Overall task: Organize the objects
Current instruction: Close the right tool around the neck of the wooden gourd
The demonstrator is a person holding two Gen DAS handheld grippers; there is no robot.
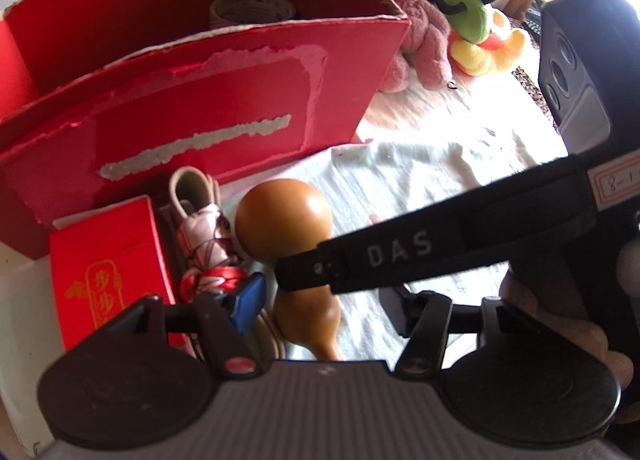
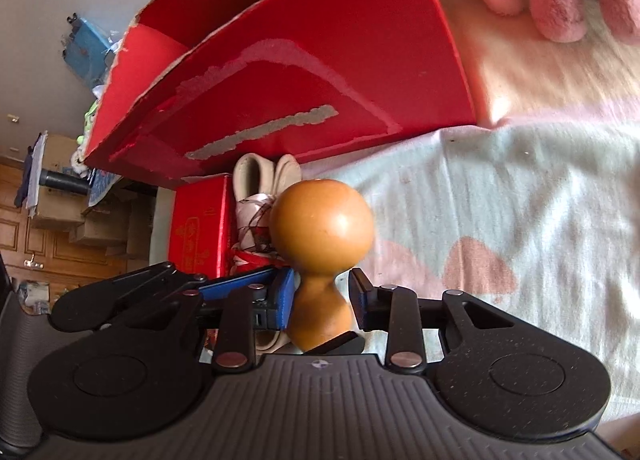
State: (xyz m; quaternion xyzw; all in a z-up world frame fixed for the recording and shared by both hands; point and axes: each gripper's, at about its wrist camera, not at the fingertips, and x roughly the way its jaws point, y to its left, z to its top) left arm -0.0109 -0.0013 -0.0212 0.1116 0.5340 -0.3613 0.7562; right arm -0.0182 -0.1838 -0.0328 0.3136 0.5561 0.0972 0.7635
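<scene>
Right gripper (image 2: 320,302): partly open around the thin waist of the gourd (image 2: 322,228); its left blue pad touches the gourd, the right pad stands just apart
Left gripper (image 1: 320,300): jaws stand apart, and whether they hold anything cannot be told; its blue pad (image 1: 250,302) is beside the little shoe (image 1: 206,244)
Gourd: smooth, shiny brown, round ball on top, fatter end below, on the pale blanket (image 2: 500,220)
Around it: little shoe and small red box (image 1: 108,268) just beside, big red box (image 1: 192,108) behind, pink plush (image 1: 420,28) far back
</scene>
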